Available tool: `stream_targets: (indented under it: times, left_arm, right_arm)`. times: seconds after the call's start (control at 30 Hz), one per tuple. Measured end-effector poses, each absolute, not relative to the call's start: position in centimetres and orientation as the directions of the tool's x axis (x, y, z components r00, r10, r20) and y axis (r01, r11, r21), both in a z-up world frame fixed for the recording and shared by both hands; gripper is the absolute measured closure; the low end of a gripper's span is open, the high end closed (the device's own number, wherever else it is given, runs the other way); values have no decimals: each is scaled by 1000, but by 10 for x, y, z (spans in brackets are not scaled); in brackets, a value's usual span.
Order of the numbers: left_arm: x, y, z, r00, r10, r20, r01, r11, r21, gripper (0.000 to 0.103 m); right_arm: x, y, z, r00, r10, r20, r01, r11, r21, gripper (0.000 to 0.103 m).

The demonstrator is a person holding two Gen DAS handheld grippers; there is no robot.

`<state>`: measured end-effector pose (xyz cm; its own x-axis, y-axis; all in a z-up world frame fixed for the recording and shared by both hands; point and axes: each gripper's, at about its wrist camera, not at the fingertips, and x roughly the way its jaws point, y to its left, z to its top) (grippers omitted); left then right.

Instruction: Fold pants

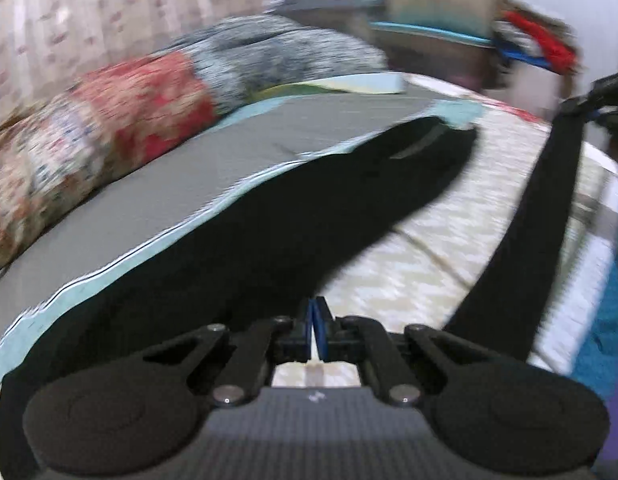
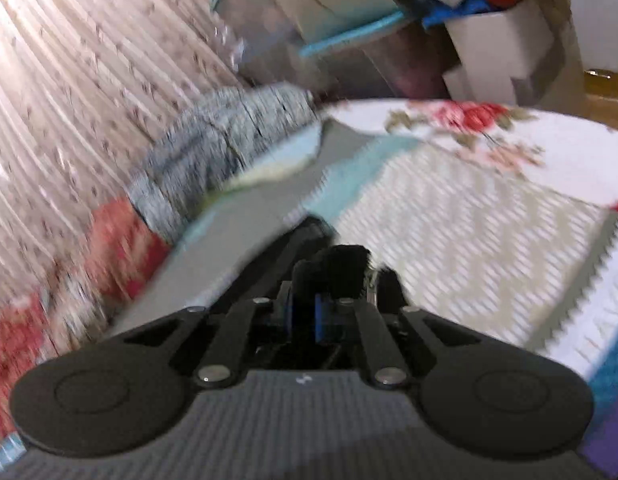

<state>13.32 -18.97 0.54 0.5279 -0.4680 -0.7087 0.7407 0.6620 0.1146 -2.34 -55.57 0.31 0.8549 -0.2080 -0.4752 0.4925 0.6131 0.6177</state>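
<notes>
The black pants (image 1: 269,232) lie across the bed from lower left to upper right, partly over a grey sheet (image 1: 181,176). My left gripper (image 1: 313,320) is shut, and its blue pads pinch the near edge of the pants. One black leg (image 1: 541,208) is pulled taut upward to my right gripper (image 1: 579,106) at the far right. In the right wrist view, the right gripper (image 2: 305,316) is shut on a bunch of the black pants (image 2: 337,264), which covers its fingertips. Both views are motion-blurred.
A red floral bolster (image 1: 97,136) and a grey speckled blanket roll (image 1: 277,52) lie along the curtain side of the bed. The chevron-patterned bedcover (image 1: 449,240) spreads to the right. Beyond the bed's end stands a box of piled clothes (image 2: 489,40).
</notes>
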Motion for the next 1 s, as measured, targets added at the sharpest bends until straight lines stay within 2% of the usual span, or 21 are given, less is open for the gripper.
stream_targets:
  times: [0.1, 0.13, 0.2, 0.23, 0.3, 0.37, 0.4, 0.47, 0.53, 0.63, 0.67, 0.7, 0.73, 0.77, 0.8, 0.83, 0.9, 1.0]
  left_arm:
    - [145, -188, 3, 534, -440, -722, 689, 722, 70, 96]
    - [146, -188, 1, 539, -428, -726, 673, 737, 65, 96]
    - [145, -185, -1, 547, -411, -729, 651, 756, 62, 96]
    - [141, -181, 2, 549, -419, -723, 649, 759, 53, 96]
    - [133, -169, 7, 561, -427, -709, 648, 759, 55, 95]
    - [115, -158, 12, 575, -431, -695, 656, 750, 78, 88]
    - [106, -155, 12, 572, -437, -694, 669, 738, 86, 80]
    - [84, -151, 9, 559, -447, -699, 705, 700, 117, 70]
    - [58, -153, -2, 557, -430, -710, 733, 658, 176, 57]
    - [32, -160, -21, 534, -405, -742, 761, 613, 212, 50]
    - [27, -163, -29, 530, -383, -757, 759, 612, 223, 50]
    - [23, -167, -38, 543, -350, -763, 751, 610, 254, 50]
    - [18, -172, -46, 561, -318, -764, 743, 601, 295, 59]
    - [14, -177, -56, 573, -286, -768, 740, 582, 336, 71]
    - [13, -181, -62, 572, -277, -772, 748, 563, 352, 95]
    - [12, -183, -62, 577, -273, -769, 747, 556, 363, 97]
    - [13, -183, -53, 575, -272, -772, 743, 568, 354, 98]
    - [13, -168, -22, 542, -358, -760, 752, 610, 249, 99]
  right_arm:
    - [15, -563, 6, 845, -255, -470, 525, 563, 639, 89]
    - [31, -564, 1, 836, -258, -485, 538, 559, 631, 85]
    - [56, -570, -15, 805, -238, -543, 565, 587, 580, 63]
    - [65, -574, -24, 775, -249, -582, 598, 588, 545, 57]
    - [53, -582, -36, 771, -277, -574, 614, 566, 551, 57]
    - [31, -586, -45, 794, -285, -538, 594, 554, 583, 54]
    - [21, -588, -50, 790, -293, -539, 599, 553, 579, 53]
    - [8, -589, -61, 775, -296, -558, 616, 550, 564, 47]
    - [1, -590, -74, 762, -268, -590, 626, 538, 564, 45]
    - [7, -584, -89, 755, -223, -617, 626, 526, 576, 40]
    - [12, -580, -88, 762, -219, -610, 615, 540, 574, 36]
    - [18, -574, -87, 765, -214, -607, 603, 569, 559, 35]
    - [26, -566, -86, 761, -207, -614, 595, 600, 535, 38]
    - [35, -560, -84, 748, -211, -629, 598, 625, 502, 62]
    - [41, -554, -82, 722, -228, -653, 614, 645, 455, 84]
    - [43, -552, -80, 699, -239, -674, 630, 651, 422, 94]
    - [27, -555, -68, 716, -278, -640, 646, 611, 458, 95]
    - [-23, -558, -36, 743, -387, -546, 658, 567, 495, 95]
